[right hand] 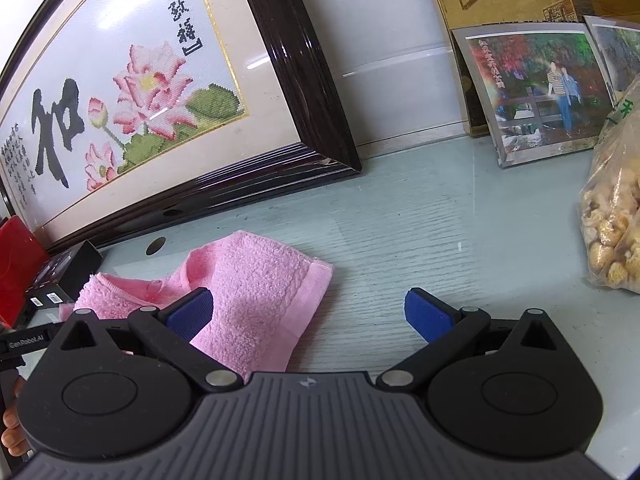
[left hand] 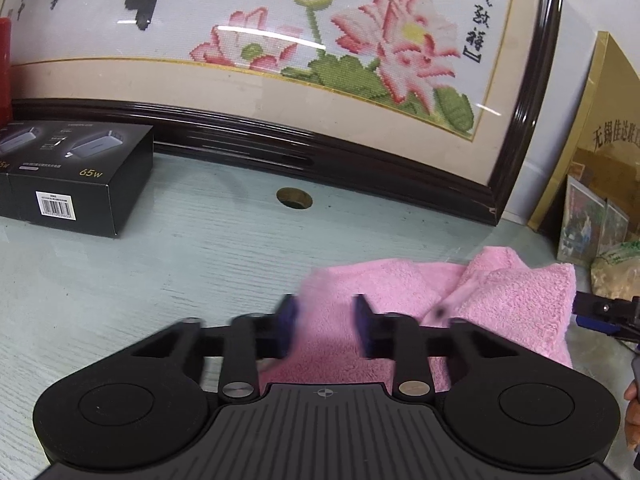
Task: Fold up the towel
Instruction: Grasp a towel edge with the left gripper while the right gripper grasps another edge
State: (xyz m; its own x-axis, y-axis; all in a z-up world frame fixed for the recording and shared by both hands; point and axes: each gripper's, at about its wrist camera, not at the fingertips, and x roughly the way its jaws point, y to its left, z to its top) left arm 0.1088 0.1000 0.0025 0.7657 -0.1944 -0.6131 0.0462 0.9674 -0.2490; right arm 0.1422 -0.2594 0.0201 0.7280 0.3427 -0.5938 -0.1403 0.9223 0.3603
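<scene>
A pink terry towel (left hand: 460,304) lies folded and a bit rumpled on the pale grey table (left hand: 160,272). My left gripper (left hand: 326,330) is low over the towel's near left part, its blue pads blurred, with a gap between them and pink cloth showing in the gap; I cannot tell whether it pinches the cloth. In the right wrist view the towel (right hand: 256,292) lies ahead to the left. My right gripper (right hand: 308,314) is wide open and empty, its left pad over the towel's near edge, its right pad over bare table.
A large framed lotus embroidery (left hand: 320,60) leans against the wall at the back. A black 65W charger box (left hand: 76,184) stands at the left. Framed photos (right hand: 536,92) and a plastic bag of snacks (right hand: 616,220) stand at the right. A cable hole (left hand: 294,198) is in the tabletop.
</scene>
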